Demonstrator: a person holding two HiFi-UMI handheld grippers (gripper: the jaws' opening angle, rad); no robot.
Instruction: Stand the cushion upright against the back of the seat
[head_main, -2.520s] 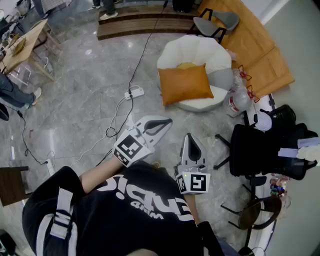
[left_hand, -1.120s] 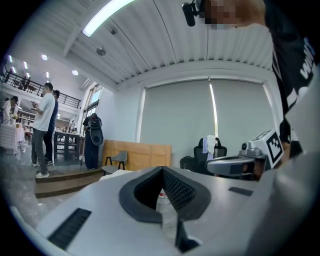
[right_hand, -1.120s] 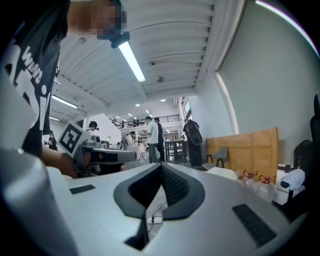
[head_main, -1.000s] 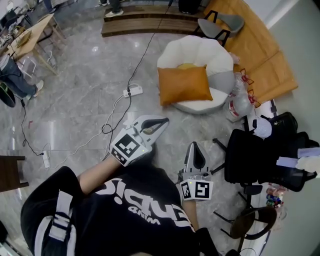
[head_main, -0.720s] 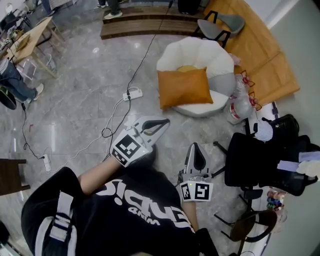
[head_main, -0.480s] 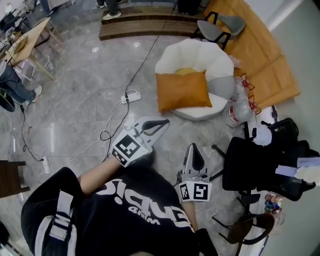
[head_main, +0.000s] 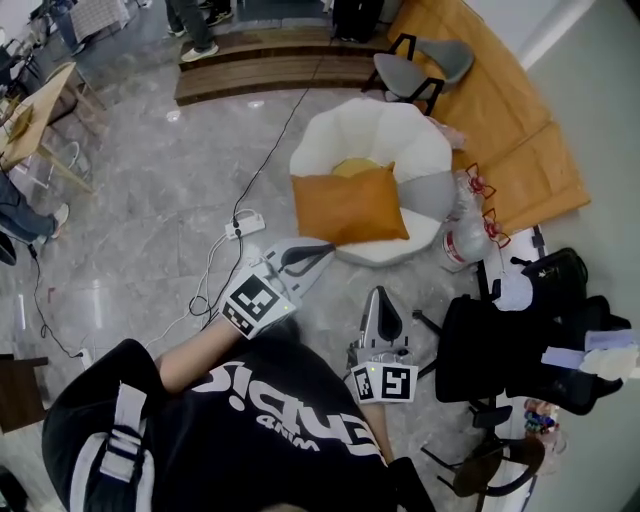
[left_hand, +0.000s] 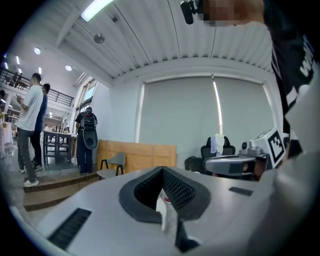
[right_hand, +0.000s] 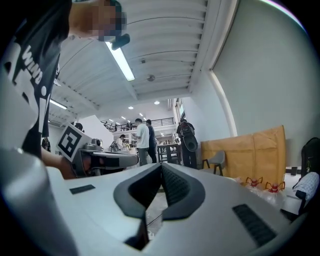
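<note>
An orange cushion (head_main: 349, 207) lies flat on the front of a round white petal-backed seat (head_main: 372, 135), with a yellow cushion (head_main: 351, 167) behind it and a grey one (head_main: 431, 194) at its right. My left gripper (head_main: 323, 245) is shut and empty, its tip just short of the seat's front left. Farther back toward the person, my right gripper (head_main: 379, 296) is shut and empty too, pointing at the seat. In both gripper views the jaws (left_hand: 163, 181) (right_hand: 161, 176) meet with nothing between them; the cushion is not seen there.
A power strip (head_main: 246, 224) with cables lies on the marble floor left of the seat. Plastic bottles (head_main: 461, 240) stand at its right. A black office chair (head_main: 500, 345) with bags is at the right. A grey chair (head_main: 425, 60) and wooden panels (head_main: 500, 120) stand behind. People stand far left.
The person has stepped toward the seat: the seat and orange cushion now sit closer to both grippers. Both grippers stay shut and held as before.
</note>
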